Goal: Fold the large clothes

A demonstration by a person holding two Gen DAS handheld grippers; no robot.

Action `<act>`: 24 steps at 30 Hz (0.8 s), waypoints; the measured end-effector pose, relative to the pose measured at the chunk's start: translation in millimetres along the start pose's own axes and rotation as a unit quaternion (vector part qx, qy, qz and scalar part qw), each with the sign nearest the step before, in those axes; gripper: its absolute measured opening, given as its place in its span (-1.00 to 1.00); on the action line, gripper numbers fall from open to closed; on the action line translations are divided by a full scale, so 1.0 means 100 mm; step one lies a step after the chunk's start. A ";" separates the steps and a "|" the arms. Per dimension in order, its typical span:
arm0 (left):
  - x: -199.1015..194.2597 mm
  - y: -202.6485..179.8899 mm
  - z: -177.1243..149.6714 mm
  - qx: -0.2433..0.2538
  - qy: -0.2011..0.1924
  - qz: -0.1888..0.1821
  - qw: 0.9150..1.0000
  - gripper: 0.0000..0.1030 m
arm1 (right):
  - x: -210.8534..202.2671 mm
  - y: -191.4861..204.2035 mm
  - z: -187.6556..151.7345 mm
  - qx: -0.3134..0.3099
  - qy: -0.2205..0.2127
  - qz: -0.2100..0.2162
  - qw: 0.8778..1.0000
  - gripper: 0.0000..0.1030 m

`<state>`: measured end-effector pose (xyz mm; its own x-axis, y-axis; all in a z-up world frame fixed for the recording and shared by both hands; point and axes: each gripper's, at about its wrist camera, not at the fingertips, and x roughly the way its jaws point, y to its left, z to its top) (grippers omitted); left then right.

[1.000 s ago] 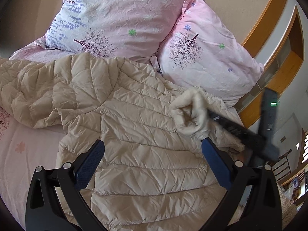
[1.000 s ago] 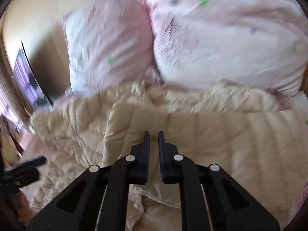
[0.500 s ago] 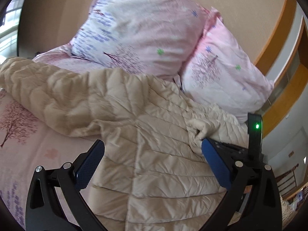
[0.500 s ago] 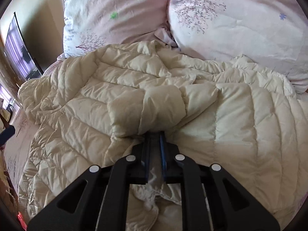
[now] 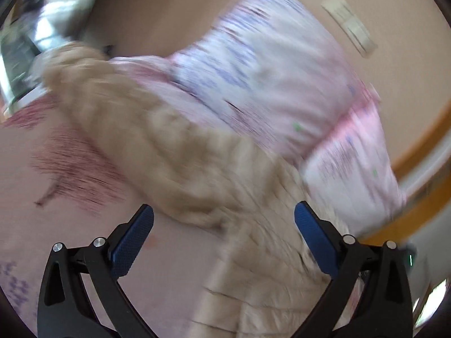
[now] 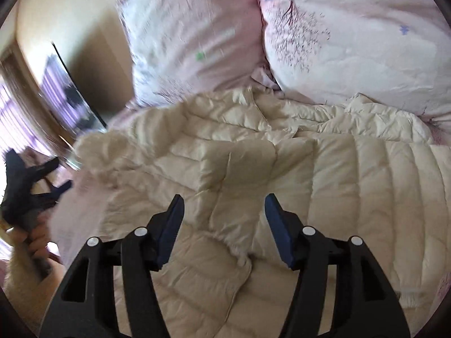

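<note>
Left wrist view is smeared by motion, yet the main things read clearly enough, taking the beige quilted jacket (image 5: 225, 186) as the landmark. To its left lies the pink bedsheet (image 5: 70, 225) with a dark tree print, and the jacket's long sleeve (image 5: 112, 107) stretches up and leftward across that sheet. The left gripper (image 5: 224, 224) hangs over the jacket's lower edge with its blue-padded jaws spread wide and nothing between them; the left pad sits above bare sheet, the right pad above quilted fabric. Above and to the right of the jacket two pink floral pillows (image 5: 267, 70) lean against a tan wall (image 5: 169, 14). In the right wrist view the picture is sharper. At the far left of the jacket (image 6: 366, 197) the left gripper (image 6: 42, 180) shows as a dark blur held in a hand (image 6: 31, 242), near the fluffy sleeve end (image 6: 104, 152). Toward the middle, a folded-over sleeve (image 6: 239, 174) lies flat on the jacket's body, and the right gripper (image 6: 224, 211) stands over it with its jaws well apart, gripping nothing; the sleeve's cuff lies in the gap between them. Beyond the jacket's top edge sit the same pillows (image 6: 352, 36), touching its rumpled collar area.
</note>
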<state>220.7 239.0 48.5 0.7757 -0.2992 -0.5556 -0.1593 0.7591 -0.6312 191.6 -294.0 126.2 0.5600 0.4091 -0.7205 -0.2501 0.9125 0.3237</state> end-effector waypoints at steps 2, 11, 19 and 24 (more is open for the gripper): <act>-0.05 0.26 0.16 -0.040 -0.015 0.021 0.999 0.82 | -0.12 -0.06 -0.03 0.013 0.002 0.021 1.000 0.17; 0.16 1.25 0.74 -0.221 -0.048 0.057 0.973 0.55 | -0.43 -0.39 -0.17 0.033 -0.012 -0.007 0.999 0.23; 0.37 1.62 0.99 -0.286 -0.072 0.083 0.952 0.20 | -0.47 -0.79 -0.28 0.080 -0.015 -0.052 0.995 0.23; 0.46 1.80 0.95 -0.324 -0.076 0.059 0.941 -0.67 | -0.46 -0.87 -0.35 0.088 -0.014 -0.067 0.994 0.23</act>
<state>285.5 416.5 -39.0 0.8003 -0.1110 -0.5893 -0.5500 0.2556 -0.7951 159.9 -392.0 109.2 0.6013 0.2816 -0.7478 -0.0314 0.9435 0.3300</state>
